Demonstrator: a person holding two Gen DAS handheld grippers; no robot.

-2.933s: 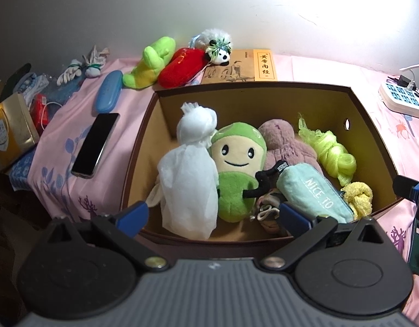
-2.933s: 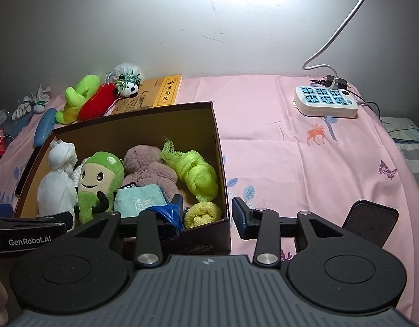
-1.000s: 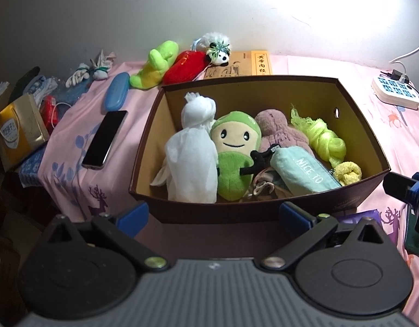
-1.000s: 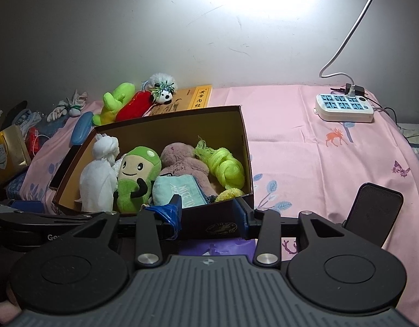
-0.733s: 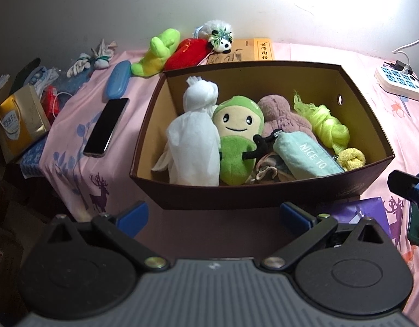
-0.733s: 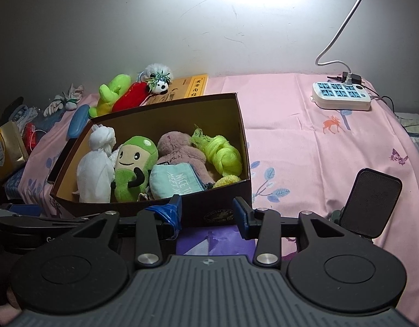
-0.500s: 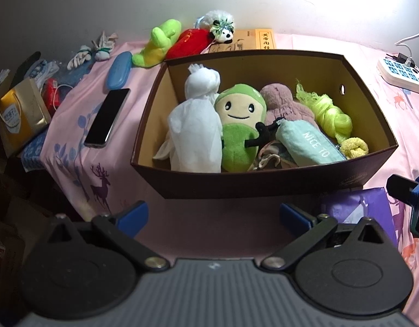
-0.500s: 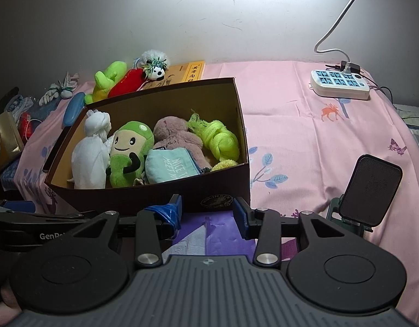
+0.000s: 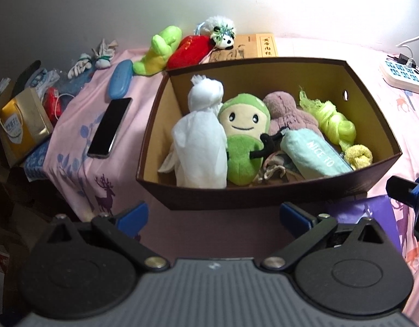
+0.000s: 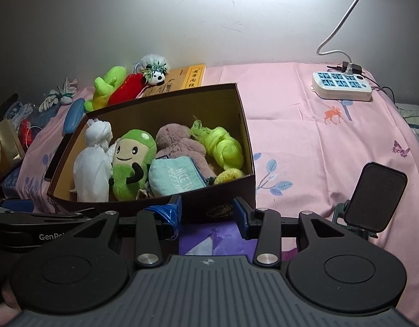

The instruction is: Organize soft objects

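Observation:
A brown cardboard box point(image 9: 264, 199) point(image 10: 215, 196) sits on the pink sheet. It holds a white cloth bundle point(image 9: 198, 147), a green smiling plush point(image 9: 243, 139), a dusty pink plush point(image 9: 285, 109), a teal pouch point(image 9: 315, 155), a neon green net point(image 9: 334, 122) and a yellow knot point(image 9: 358, 155). Behind the box lie a lime plush point(image 9: 160, 46), a red plush point(image 9: 190, 51) and a small panda point(image 9: 220, 32). My left gripper point(image 9: 213, 215) is open wide just short of the box's near wall. My right gripper point(image 10: 206, 212) is open near the box's front right corner, gripping nothing.
A phone point(image 9: 108, 128) and a blue case point(image 9: 121, 81) lie left of the box, with a gold bag point(image 9: 21, 128) past the bed's edge. A book point(image 9: 250, 47) is behind. A power strip point(image 10: 341, 85), a black stand-held device point(image 10: 375, 204) and a purple sheet point(image 10: 215, 237) are on the right.
Both grippers have drawn back from the box's rim, which they reached at first. The box now sits farther ahead and the purple sheet shows in front of it. Both jaws kept their width.

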